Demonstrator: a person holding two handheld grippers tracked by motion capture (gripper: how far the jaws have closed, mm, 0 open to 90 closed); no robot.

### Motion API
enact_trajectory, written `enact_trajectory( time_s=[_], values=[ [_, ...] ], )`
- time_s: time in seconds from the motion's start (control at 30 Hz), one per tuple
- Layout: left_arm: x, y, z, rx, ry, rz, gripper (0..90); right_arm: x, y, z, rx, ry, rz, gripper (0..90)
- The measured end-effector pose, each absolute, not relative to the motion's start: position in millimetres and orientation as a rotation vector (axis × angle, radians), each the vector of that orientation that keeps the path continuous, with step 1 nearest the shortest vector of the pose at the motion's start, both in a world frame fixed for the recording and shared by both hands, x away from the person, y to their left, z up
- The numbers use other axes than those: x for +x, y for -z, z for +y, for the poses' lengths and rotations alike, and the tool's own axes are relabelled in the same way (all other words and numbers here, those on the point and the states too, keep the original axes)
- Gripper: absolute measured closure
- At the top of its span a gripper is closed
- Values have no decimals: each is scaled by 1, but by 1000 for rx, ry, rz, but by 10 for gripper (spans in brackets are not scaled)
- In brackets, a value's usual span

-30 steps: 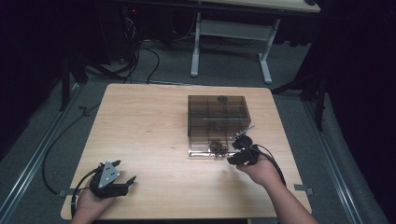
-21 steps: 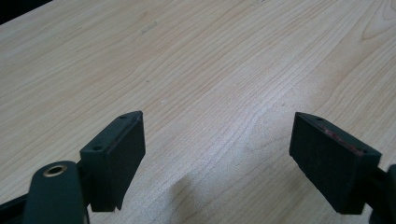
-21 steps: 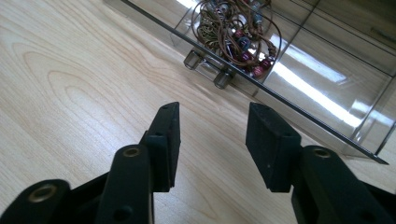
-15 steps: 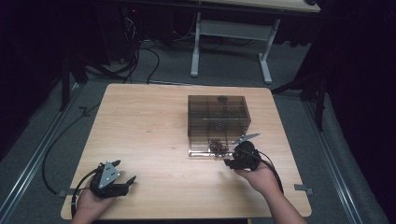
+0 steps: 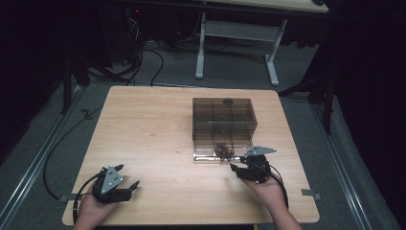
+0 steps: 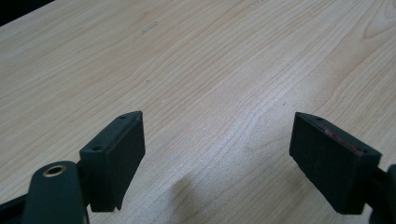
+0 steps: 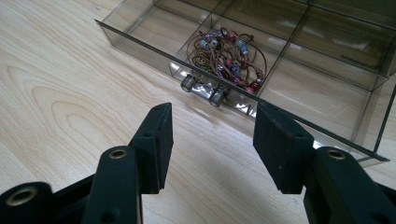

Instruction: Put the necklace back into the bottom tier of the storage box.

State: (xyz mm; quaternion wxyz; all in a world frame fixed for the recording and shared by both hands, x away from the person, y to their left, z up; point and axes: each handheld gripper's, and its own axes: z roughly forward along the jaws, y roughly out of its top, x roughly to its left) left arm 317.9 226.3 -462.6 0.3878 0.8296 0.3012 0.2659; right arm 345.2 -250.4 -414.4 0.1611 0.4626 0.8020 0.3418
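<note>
A: Right gripper (image 5: 238,168) state?

B: Jaws apart, nothing between the pads. They have just been opening. It sits just in front of the box (image 5: 224,125), at the box's near edge, pointing at it.

A: What is the box?

B: Smoked clear plastic with divided compartments, on the table (image 5: 158,124). In the right gripper view the box (image 7: 327,60) has a small clear knob (image 7: 204,89) on its near front wall, just beyond the jaw tips and not touched.

A: Contents?

B: A beaded bracelet (image 7: 227,52), tangled wire loops with red, blue and pale beads. It lies in the near middle compartment, right behind the knob. From the high view it reads as a dark clump (image 5: 223,151) at the box's near edge. Another small dark item sits in a compartment farther back, too small to tell what.

A: Left gripper (image 5: 130,187)?

B: Open too, jaws wide, holding nothing. It rests on the table well to the left of the box, near the table's front edge. The left gripper view has bare wood (image 6: 210,79) between the pads.

A: Contact with the box?

B: None from either gripper.
</note>
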Motion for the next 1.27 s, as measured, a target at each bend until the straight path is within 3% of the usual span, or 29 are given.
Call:
enact_trajectory(
  time_s=[0.77,1.27],
  values=[
    [317,463,226,2112,-683,759,185,286,453,-267,1220,-1193,1990,465],
    [317,463,225,2119,-683,753,185,284,453,-270,1244,-1232,1927,446]
  ],
)
